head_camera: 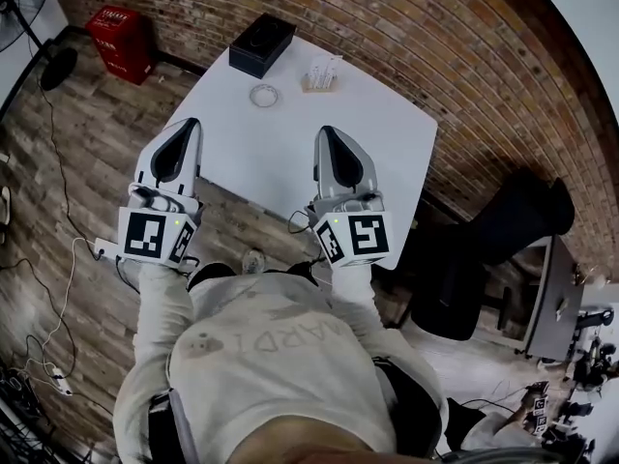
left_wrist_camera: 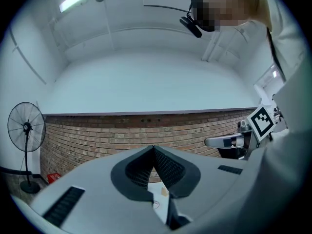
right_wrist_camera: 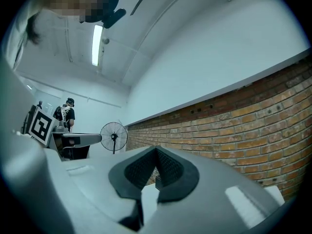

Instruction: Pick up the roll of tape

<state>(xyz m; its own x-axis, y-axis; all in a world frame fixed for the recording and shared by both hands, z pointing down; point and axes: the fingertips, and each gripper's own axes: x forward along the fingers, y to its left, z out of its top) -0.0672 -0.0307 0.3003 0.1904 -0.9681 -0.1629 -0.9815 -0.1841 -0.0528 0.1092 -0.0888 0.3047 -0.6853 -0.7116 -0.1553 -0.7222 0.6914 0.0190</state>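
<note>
The roll of tape (head_camera: 264,94), a thin pale ring, lies flat on the white table (head_camera: 387,133) toward its far side. My left gripper (head_camera: 191,124) hangs over the table's near left edge, short of the ring and to its left, jaws shut and empty. My right gripper (head_camera: 326,131) is level with it over the near right part of the table, also shut on nothing. In the left gripper view the closed tips (left_wrist_camera: 154,147) point at the brick wall, and a small ring (left_wrist_camera: 155,204) shows below them. The right gripper view shows its tips (right_wrist_camera: 156,149) closed too.
A black box (head_camera: 261,44) and a small wooden holder (head_camera: 320,73) stand behind the tape. A red crate (head_camera: 121,42) and a floor fan (head_camera: 29,8) are at the left, a black office chair (head_camera: 484,249) at the right. The brick wall (head_camera: 435,56) runs behind the table. Cables lie on the wooden floor.
</note>
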